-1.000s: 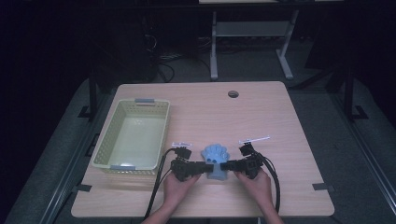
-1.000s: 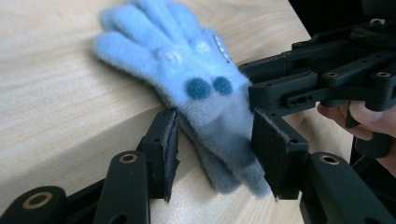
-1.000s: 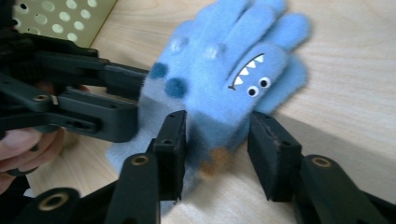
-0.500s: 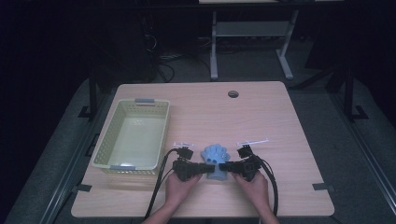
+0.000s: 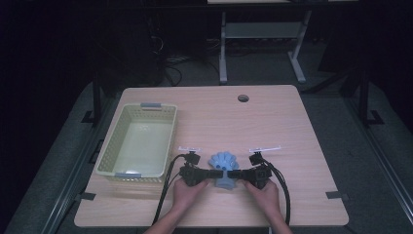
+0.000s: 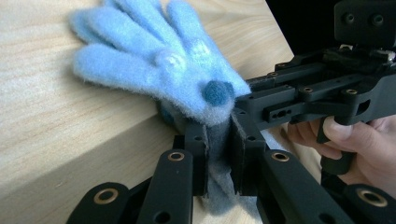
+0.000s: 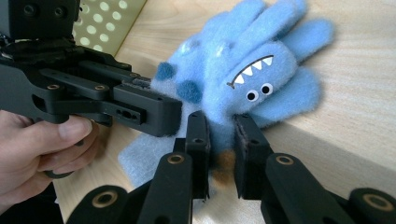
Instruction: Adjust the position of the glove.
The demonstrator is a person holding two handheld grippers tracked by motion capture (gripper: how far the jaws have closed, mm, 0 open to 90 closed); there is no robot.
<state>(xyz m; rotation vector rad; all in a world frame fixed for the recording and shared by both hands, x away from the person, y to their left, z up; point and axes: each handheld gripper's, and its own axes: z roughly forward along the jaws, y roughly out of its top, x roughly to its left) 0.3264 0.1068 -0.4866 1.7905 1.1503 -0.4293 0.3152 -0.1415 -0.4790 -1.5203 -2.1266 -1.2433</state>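
1. Dark room surrounds one pale wooden table (image 5: 292, 146); its front edge hides the person's forearms.
2. One fuzzy blue monster-face glove (image 5: 222, 163) lies near the table's front edge, its cuff covered by both grippers.
3. Left hand-held gripper (image 6: 218, 154) is clamped on the glove's cuff; right hand-held gripper (image 7: 221, 140) likewise.
4. One pale green perforated plastic basket (image 5: 108, 155) sits left, well apart from the glove.
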